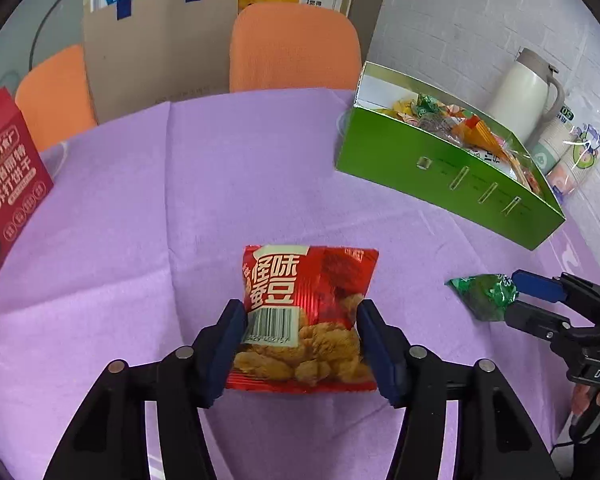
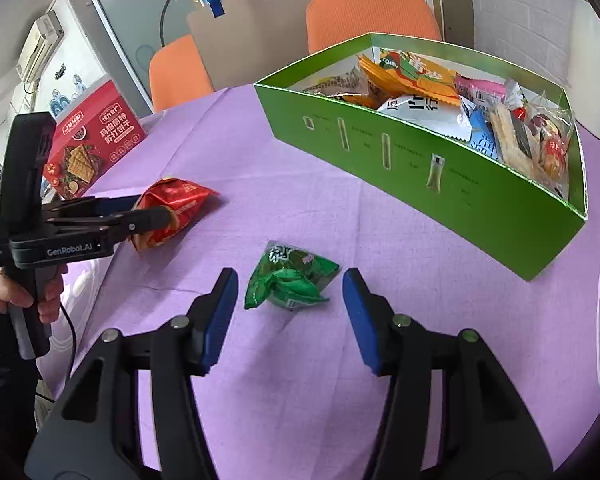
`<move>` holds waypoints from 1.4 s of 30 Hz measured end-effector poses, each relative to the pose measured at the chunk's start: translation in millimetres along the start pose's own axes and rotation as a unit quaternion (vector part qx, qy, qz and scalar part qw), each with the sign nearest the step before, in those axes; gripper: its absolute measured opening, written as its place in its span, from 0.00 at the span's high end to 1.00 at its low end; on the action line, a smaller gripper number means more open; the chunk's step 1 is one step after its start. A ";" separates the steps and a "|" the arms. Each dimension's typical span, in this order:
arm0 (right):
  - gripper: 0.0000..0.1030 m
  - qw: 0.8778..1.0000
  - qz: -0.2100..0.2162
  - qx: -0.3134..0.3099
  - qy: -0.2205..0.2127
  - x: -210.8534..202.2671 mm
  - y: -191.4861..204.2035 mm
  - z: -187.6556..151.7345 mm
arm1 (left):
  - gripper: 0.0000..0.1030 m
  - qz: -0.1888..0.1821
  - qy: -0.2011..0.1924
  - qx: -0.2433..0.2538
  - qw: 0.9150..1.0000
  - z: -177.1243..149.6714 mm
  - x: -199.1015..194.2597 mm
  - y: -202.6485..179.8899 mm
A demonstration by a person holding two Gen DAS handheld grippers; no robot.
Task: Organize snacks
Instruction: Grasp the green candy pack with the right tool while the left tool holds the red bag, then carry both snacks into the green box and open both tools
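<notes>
A red snack packet (image 1: 308,316) lies on the purple tablecloth (image 1: 140,220) between the fingers of my left gripper (image 1: 302,308), whose pads touch or nearly touch its two sides. It also shows in the right wrist view (image 2: 172,208). A small green packet (image 2: 292,276) lies just ahead of my open right gripper (image 2: 286,280), between its fingertips and apart from them. In the left wrist view the green packet (image 1: 484,294) sits at the right gripper's tips (image 1: 514,296). A green box (image 2: 440,168) holds several snacks.
A red cracker box (image 1: 8,176) stands at the left table edge. A white thermos (image 1: 528,88) and paper cups (image 1: 572,156) stand behind the green box (image 1: 440,172). Orange chairs (image 1: 296,48) and a cardboard sheet (image 1: 156,48) are beyond the table.
</notes>
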State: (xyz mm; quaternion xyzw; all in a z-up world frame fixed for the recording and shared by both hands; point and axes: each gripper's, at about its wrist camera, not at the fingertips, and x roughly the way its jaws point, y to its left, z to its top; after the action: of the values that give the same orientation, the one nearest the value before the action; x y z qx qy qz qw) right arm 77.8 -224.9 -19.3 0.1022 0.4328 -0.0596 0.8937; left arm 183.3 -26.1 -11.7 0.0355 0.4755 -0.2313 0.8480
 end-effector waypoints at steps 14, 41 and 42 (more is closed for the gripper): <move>0.46 1.000 -0.013 -0.013 0.011 18.2 11.3 3.1 | 0.41 0.022 -0.007 -0.020 1.000 -3.0 2.4 -10.7; 0.65 0.994 -0.012 -0.009 -0.107 -67.6 -12.6 30.2 | 0.45 -0.012 -0.076 -0.002 0.997 31.6 -38.4 -67.9; 0.65 0.993 -0.018 -0.007 -0.117 -73.6 -17.3 33.7 | 0.45 -0.017 -0.084 -0.002 0.996 38.6 -42.5 -71.1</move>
State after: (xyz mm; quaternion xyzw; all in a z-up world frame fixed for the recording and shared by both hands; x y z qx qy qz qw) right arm 54.6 -248.2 56.6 0.0802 0.3280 -0.0845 0.9375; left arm 164.8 -85.1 55.7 0.0067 0.4036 -0.2466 0.8810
